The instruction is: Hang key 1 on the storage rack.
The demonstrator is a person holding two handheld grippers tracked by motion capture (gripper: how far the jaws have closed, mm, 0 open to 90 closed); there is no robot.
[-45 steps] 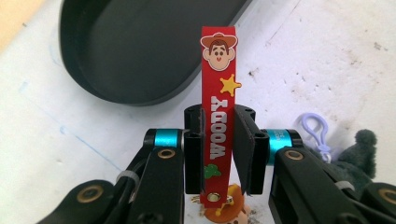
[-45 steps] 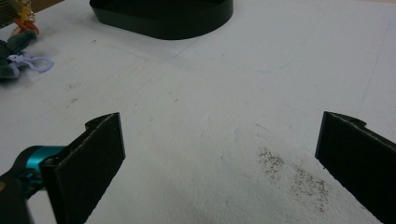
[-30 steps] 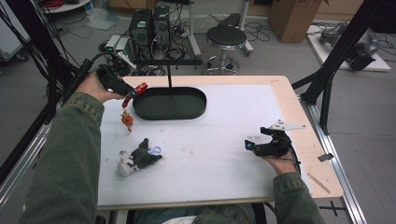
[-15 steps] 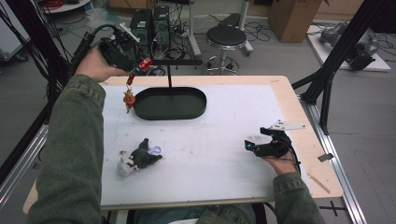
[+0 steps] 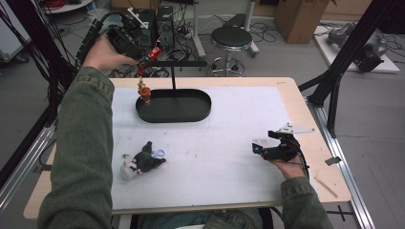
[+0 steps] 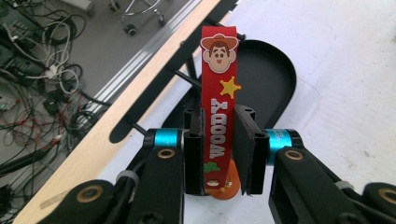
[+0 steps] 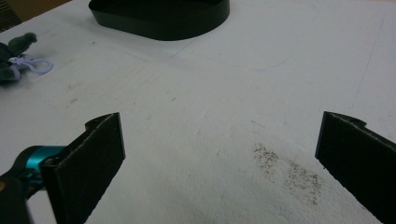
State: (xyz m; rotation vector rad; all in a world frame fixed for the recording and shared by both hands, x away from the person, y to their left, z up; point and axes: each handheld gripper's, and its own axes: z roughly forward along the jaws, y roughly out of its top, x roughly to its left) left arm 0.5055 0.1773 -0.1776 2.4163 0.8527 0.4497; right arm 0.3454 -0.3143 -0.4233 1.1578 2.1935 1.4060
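My left gripper is raised at the back left, near the left end of the black stand's crossbar. It is shut on a red Woody keychain strap, which stands up between the jaws in the left gripper view. An orange charm dangles below the strap, over the left end of the black oval tray. My right gripper lies on the white mat at the right, open with nothing between its jaws.
A dark plush toy with a lilac loop lies on the mat at front left, and it is seen far left in the right gripper view. The stand's post rises from the tray. Cables, a stool and boxes sit behind the table.
My left hand has lifted the keychain and carried it back toward the crossbar; the charm now hangs higher, over the tray's left end. The right hand stayed put.
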